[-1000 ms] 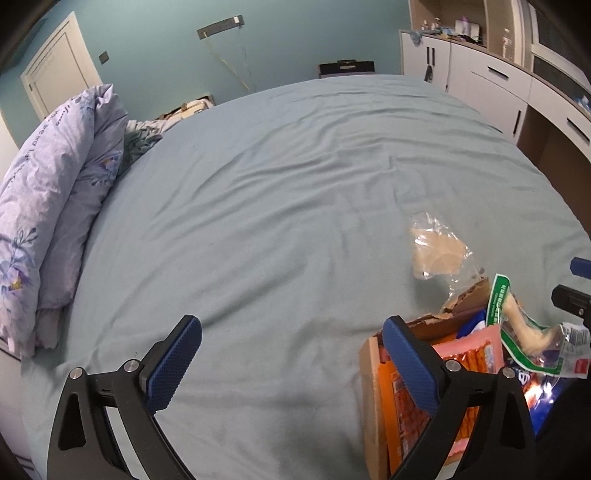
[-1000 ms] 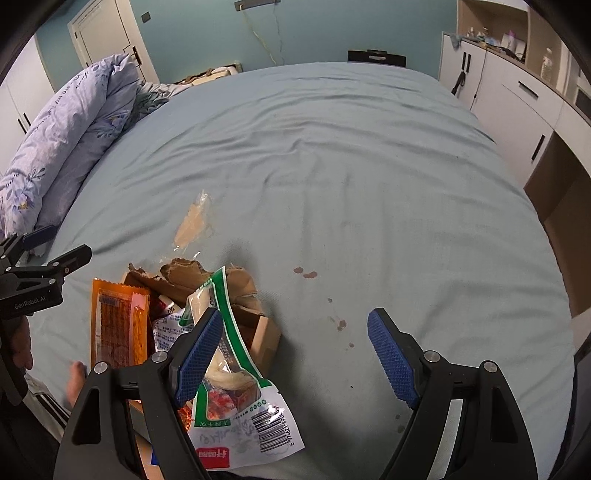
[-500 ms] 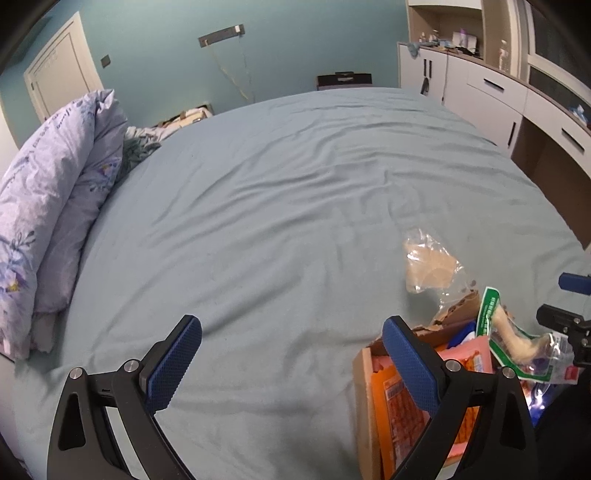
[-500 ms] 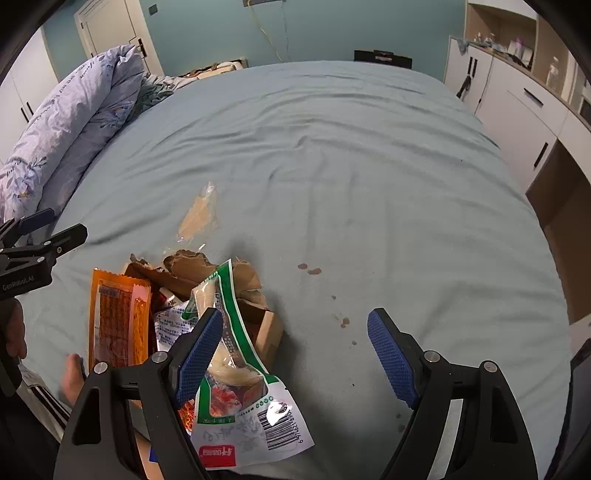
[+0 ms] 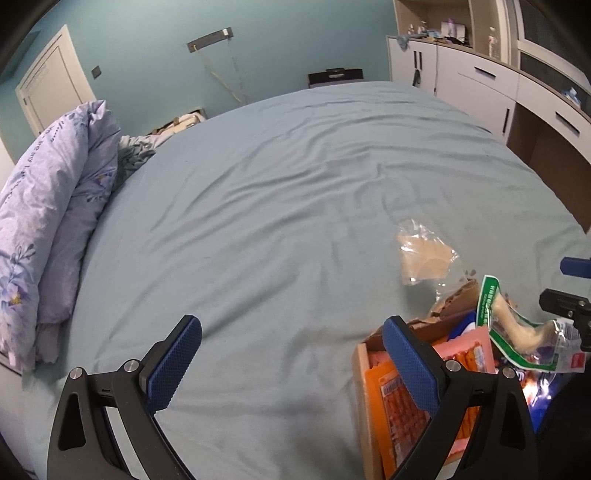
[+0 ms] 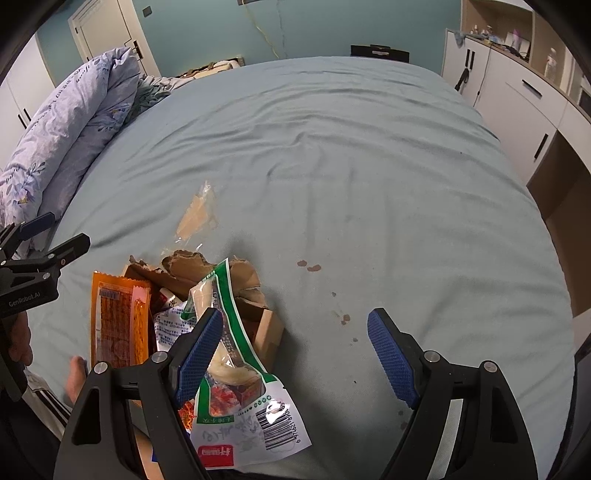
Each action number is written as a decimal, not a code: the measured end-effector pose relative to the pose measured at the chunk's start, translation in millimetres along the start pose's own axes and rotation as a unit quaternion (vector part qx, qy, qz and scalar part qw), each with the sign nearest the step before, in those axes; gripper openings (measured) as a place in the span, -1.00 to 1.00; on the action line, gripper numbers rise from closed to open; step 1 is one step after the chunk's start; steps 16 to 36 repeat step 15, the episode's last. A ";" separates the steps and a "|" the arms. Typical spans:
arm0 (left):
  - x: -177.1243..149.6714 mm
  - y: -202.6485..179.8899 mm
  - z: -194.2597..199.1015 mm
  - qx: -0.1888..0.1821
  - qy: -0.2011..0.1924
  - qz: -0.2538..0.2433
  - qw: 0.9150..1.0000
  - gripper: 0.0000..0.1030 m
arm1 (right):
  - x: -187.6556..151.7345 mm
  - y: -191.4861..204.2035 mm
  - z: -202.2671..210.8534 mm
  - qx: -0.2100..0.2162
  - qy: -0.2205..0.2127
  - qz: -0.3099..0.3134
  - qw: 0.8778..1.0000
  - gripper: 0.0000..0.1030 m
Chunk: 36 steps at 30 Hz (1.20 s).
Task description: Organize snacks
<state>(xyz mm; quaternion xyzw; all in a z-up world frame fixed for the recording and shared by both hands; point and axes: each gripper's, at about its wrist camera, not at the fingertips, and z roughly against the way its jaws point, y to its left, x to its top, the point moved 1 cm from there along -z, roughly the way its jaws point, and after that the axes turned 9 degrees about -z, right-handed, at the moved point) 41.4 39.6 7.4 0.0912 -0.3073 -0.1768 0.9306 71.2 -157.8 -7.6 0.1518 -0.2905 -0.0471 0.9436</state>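
While both grippers are hovering over the near edge of the bed, a folded quilt is lying along the far left side, with a white door standing behind it. Nearer and to the left, the left gripper is holding its blue fingers spread wide with nothing between them but bare sheet. Just right of it a torn cardboard box is sitting at the near edge, and snacks are filling it: an orange pack is standing upright at its left side, and a blue-and-white packet is showing behind it. A green-edged pack is leaning out of the box over its near right side, its barcoded end hanging toward the camera. The right gripper is keeping its fingers spread apart too; its left finger is sitting in front of the green-edged pack, though whether it is touching the wrapper I cannot tell, and its right finger is hanging over bare sheet. A clear bag with something pale tan inside is lying flat on the sheet just beyond the box, apart from it. A few small dark spots are marking the sheet right of the box. White cabinets are lining the far right wall.
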 end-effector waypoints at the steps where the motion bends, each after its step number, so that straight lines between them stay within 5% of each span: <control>1: -0.1 -1.0 -0.3 -0.001 0.001 -0.001 1.000 0.95 | -0.1 0.0 0.0 0.000 0.000 0.000 1.000 0.56; 36: -3.4 -5.8 -1.9 -0.008 0.009 -0.002 1.000 0.95 | -1.1 -0.7 0.4 0.000 0.003 -0.003 1.000 0.56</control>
